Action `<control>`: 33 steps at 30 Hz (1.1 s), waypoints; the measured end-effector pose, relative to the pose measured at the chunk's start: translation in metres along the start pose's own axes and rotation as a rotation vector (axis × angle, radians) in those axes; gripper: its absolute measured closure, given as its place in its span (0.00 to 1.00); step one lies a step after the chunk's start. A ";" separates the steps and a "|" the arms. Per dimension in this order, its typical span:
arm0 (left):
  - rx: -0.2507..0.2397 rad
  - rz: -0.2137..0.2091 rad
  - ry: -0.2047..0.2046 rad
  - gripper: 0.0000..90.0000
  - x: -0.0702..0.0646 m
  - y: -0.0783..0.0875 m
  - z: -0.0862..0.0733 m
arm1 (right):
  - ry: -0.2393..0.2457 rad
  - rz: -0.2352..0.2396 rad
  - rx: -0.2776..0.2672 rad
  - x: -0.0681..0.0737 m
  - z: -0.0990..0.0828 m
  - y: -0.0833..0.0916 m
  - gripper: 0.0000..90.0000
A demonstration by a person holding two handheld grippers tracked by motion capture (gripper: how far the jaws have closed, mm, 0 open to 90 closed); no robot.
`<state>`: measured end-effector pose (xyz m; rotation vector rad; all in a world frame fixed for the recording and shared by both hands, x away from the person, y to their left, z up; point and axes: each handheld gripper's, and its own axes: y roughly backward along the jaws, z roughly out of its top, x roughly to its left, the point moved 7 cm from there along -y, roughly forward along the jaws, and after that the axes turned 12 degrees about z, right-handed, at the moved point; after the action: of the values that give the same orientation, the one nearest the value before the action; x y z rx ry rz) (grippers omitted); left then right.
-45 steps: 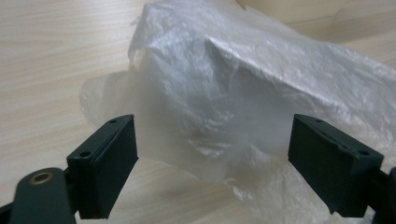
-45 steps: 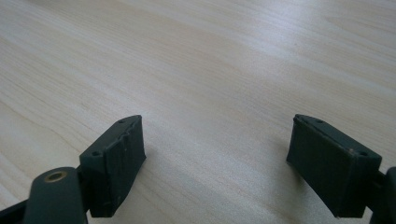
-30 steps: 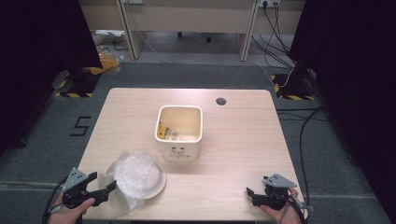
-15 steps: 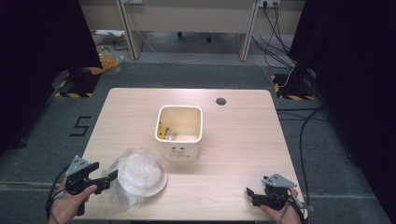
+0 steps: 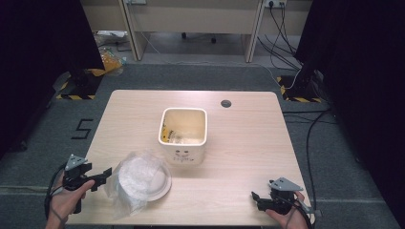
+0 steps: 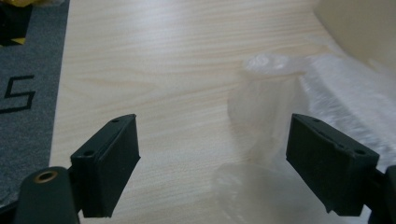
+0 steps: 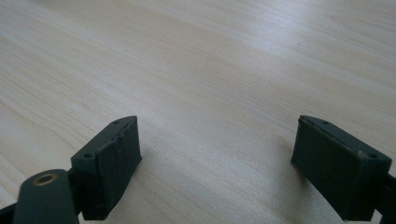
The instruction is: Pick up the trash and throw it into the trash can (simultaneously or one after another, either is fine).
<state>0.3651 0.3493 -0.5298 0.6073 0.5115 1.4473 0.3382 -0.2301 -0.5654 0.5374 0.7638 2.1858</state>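
Desk (image 5: 248, 143): light wood, a cream square bin (image 5: 184, 135) near its middle with some wrappers inside.

Bag (image 5: 136, 180): clear plastic, crumpled over a white plate (image 5: 160, 183), just front-left of the bin and touching or nearly touching its front corner; can't tell which. Long axis looks to run from the bin-side end toward the desk's front-left corner, loose tail pointing at the front edge. In the left gripper view the film (image 6: 280, 112) bunches up between the jaws and toward the right one, neck end twisted and pointing away from the camera.

Left claw (image 5: 106, 176): wide open, empty, tips just beside the bag's left edge, aimed right at it. In its own view (image 6: 212, 163) the right jaw sits against or over the film; contact unclear.

Right claw (image 5: 255, 199): wide open, empty, low over bare desk at the front-right, well apart from the bag. Own view (image 7: 215, 163) confirms bare wood between the jaws.

Step, my read: approach for a grasp on the bag, not yet closed. Next move: ease the left claw in until film sits between both jaws, then close. Thin slippery film, so catch a bunched fold, not a single layer.
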 end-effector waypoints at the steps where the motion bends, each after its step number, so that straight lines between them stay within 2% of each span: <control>1: 0.004 -0.001 0.002 0.19 0.000 -0.003 -0.002 | -0.002 -0.001 0.001 0.000 0.000 0.000 0.17; 2: 0.004 -0.006 0.006 0.19 0.000 -0.006 -0.003 | -0.003 -0.001 0.001 0.000 0.000 0.000 0.17; 5: 0.005 -0.012 -0.020 0.20 -0.002 -0.015 -0.005 | 0.006 -0.001 0.000 0.000 0.001 -0.001 0.17; 9: 0.005 -0.055 -0.036 0.20 -0.008 -0.025 -0.004 | -0.001 -0.001 0.003 0.000 0.001 -0.001 0.17; 11: 0.002 -0.089 -0.036 0.21 -0.017 -0.027 -0.005 | -0.001 -0.001 0.003 0.000 0.001 -0.001 0.17; 12: 0.002 -0.089 -0.036 0.21 -0.017 -0.027 -0.005 | -0.001 -0.001 0.003 0.000 0.001 -0.001 0.17; 15: -0.001 -0.145 -0.045 0.21 -0.030 -0.025 -0.007 | -0.002 -0.001 0.003 0.000 0.001 -0.001 0.17; 17: 0.002 -0.162 -0.064 0.21 -0.043 -0.023 -0.010 | -0.001 -0.001 0.003 0.000 0.001 -0.001 0.17; 18: 0.002 -0.162 -0.064 0.21 -0.043 -0.023 -0.010 | -0.001 -0.001 0.003 0.000 0.001 -0.001 0.17; 21: 0.006 -0.189 -0.077 0.21 -0.057 -0.022 -0.013 | -0.001 -0.001 0.003 0.000 0.001 -0.001 0.17; 25: 0.001 -0.231 -0.101 0.21 -0.080 -0.017 -0.017 | -0.001 -0.001 0.002 0.000 0.001 -0.001 0.17; 26: 0.002 -0.240 -0.102 0.21 -0.091 -0.014 -0.018 | -0.002 -0.001 0.003 0.000 0.001 -0.001 0.17; 27: 0.002 -0.240 -0.102 0.21 -0.091 -0.014 -0.018 | -0.001 -0.001 0.003 0.000 0.001 -0.001 0.17; 31: 0.006 -0.250 -0.115 0.20 -0.115 -0.011 -0.023 | -0.001 0.002 0.003 0.000 0.001 -0.001 0.17; 33: 0.000 -0.240 -0.118 0.19 -0.126 -0.009 -0.023 | -0.001 0.002 0.003 0.000 0.001 -0.001 0.17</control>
<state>0.3485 0.2256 -0.5586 0.6055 0.4742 1.1778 0.3388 -0.2292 -0.5653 0.5409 0.7662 2.1866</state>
